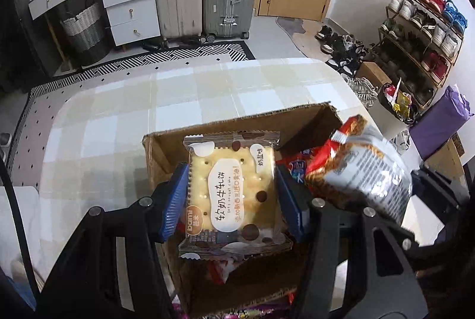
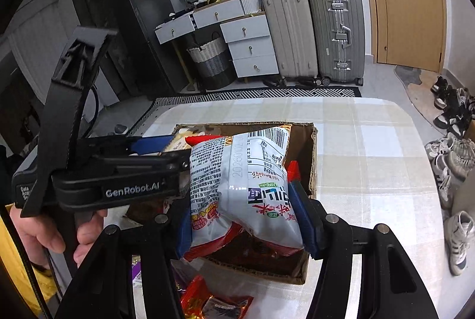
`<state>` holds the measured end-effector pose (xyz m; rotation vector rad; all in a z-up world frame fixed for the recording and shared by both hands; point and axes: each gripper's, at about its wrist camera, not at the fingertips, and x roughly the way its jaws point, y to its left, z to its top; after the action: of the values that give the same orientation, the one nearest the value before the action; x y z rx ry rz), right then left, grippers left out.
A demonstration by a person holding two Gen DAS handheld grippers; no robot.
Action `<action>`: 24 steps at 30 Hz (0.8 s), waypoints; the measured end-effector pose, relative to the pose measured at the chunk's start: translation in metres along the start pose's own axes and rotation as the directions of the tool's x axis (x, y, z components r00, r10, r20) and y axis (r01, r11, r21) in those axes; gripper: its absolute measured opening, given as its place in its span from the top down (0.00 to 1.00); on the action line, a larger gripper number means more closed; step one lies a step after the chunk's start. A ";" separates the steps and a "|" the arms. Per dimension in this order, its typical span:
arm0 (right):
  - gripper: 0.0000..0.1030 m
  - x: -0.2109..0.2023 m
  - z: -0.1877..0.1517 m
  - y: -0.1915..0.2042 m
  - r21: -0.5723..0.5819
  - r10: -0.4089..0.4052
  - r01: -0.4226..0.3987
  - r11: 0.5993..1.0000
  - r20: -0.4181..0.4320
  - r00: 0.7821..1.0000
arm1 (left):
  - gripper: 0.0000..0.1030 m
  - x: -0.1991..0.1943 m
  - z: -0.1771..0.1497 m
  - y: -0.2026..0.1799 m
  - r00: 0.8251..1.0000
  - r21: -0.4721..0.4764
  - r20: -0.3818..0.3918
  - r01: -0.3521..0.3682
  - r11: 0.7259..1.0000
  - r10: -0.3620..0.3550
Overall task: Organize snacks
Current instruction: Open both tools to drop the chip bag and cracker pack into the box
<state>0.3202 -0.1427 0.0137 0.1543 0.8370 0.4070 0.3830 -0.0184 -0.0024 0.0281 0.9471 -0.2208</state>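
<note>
My left gripper (image 1: 231, 194) has its blue jaws clamped on one square biscuit packet (image 1: 233, 191), marked "bami" and "soft nougat cake", held over the open cardboard box (image 1: 160, 152). My right gripper (image 2: 243, 212) pinches one puffy white-and-red snack bag (image 2: 243, 185), printed with a barcode and the date 20260102, above the same box (image 2: 311, 158), where the left tool's body reads "GenRobot.AI". The box sits on one checked table (image 1: 118, 117); two more wrappers (image 2: 213, 301) lie just before it.
</note>
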 end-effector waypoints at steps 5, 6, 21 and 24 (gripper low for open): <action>0.44 0.009 0.001 -0.006 0.013 0.004 -0.004 1.000 -0.012 1.000 | 0.46 0.017 0.000 0.000 1.000 0.010 -0.012 0.006 1.000 -0.006; 0.44 0.011 0.001 -0.007 0.016 0.004 -0.004 1.000 -0.016 1.000 | 0.46 0.021 0.000 0.002 1.000 0.005 -0.016 0.009 1.000 -0.009; 0.44 0.018 0.001 -0.008 0.032 0.010 -0.009 0.999 -0.030 0.999 | 0.46 0.015 -0.002 0.003 1.000 -0.016 0.007 0.014 1.000 -0.014; 0.44 0.021 0.002 -0.009 0.029 0.008 -0.007 1.000 -0.037 0.999 | 0.46 0.011 -0.005 0.006 1.000 -0.018 0.006 0.005 1.000 -0.005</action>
<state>0.3364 -0.1420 -0.0021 0.1771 0.8790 0.4055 0.3860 -0.0143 -0.0150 0.0083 0.9437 -0.2172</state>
